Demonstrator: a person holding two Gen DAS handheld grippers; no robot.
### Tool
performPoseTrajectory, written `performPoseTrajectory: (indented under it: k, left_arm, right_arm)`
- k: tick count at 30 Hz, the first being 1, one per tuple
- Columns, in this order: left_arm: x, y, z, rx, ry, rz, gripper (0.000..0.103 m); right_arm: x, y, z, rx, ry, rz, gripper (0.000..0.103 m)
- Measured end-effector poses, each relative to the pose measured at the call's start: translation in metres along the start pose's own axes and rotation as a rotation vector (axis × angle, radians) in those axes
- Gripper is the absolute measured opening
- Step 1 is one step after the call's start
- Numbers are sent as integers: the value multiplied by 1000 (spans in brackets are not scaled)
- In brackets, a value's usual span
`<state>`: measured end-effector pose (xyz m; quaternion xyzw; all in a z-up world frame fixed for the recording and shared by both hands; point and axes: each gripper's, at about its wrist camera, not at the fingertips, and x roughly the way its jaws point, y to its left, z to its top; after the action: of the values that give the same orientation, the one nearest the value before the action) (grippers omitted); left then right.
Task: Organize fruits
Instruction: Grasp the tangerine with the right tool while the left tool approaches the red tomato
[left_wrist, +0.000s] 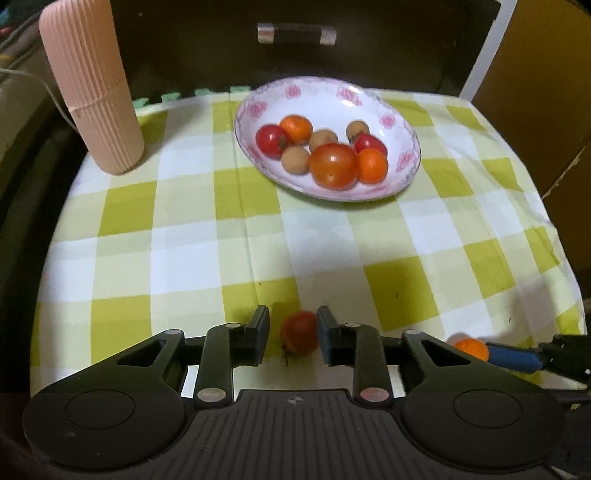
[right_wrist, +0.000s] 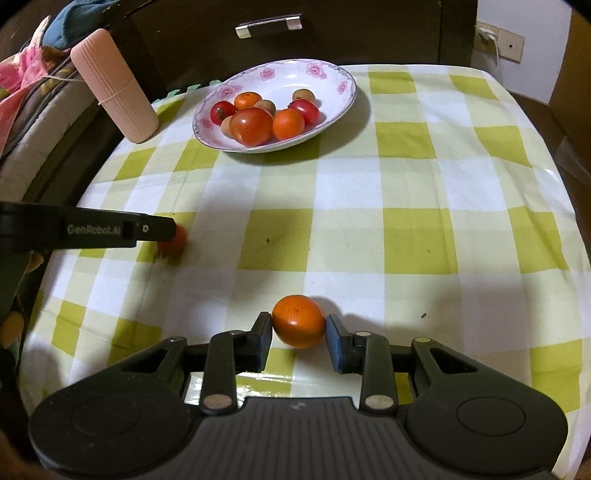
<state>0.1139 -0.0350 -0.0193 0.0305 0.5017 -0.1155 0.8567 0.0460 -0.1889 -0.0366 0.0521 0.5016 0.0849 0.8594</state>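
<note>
Left gripper (left_wrist: 291, 332), bottom centre of left wrist view: fingers apart, red tomato (left_wrist: 300, 332) on the cloth between them, right pad touching or nearly, gap on the left side. Not clamped.

Right gripper (right_wrist: 299, 332), bottom centre of right wrist view: fingers apart around orange (right_wrist: 299, 320), both pads just at its sides; cannot tell if they press it. Orange sits on the cloth (right_wrist: 369, 184).

Same orange shows at lower right of left view beside a blue pad. Same tomato shows mid-left of right view, partly hidden behind the left gripper's finger.

Middle: bare green-and-white check cloth over the worktop.

Far, upper centre: plate (left_wrist: 402, 122) with pink flower rim, holding tomatoes, oranges and small brown fruits, bunched together.

Upper left: ribbed pink cylinder (left_wrist: 92, 88), upright on the cloth edge, well apart from the plate.
</note>
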Motion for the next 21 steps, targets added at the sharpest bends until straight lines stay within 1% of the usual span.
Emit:
performPoseTrajectory:
  k: [4, 7, 9, 10, 12, 14, 15, 17, 21]
  left_arm:
    - [4, -10, -8, 34, 17, -5, 43]
    - [6, -16, -13, 62, 19, 6, 45]
    - [8, -16, -14, 69, 23, 18, 48]
    - [9, -16, -14, 68, 24, 24, 49]
    - [7, -13, -14, 59, 19, 32, 53]
    - [0, -10, -13, 45, 6, 34, 55]
    - [-3, -9, -12, 39, -3, 33, 59]
    - [-12, -5, -11, 23, -29, 32, 64]
    - [-21, 2, -5, -7, -52, 20, 67]
  right_arm:
    - [0, 2, -1, -11, -8, -8, 30]
    - [1, 0, 0, -4, -14, -2, 30]
    - [2, -2, -1, 8, -14, 9, 30]
    - [3, -2, -1, 13, -5, 14, 30]
    - [7, -2, -3, 0, 16, -10, 31]
    - [6, -1, -4, -14, 8, -16, 31]
    - [5, -1, -4, -13, 7, -17, 32]
    - [4, -4, -5, -8, 9, -14, 32]
    - [1, -8, -5, 8, 14, -7, 33]
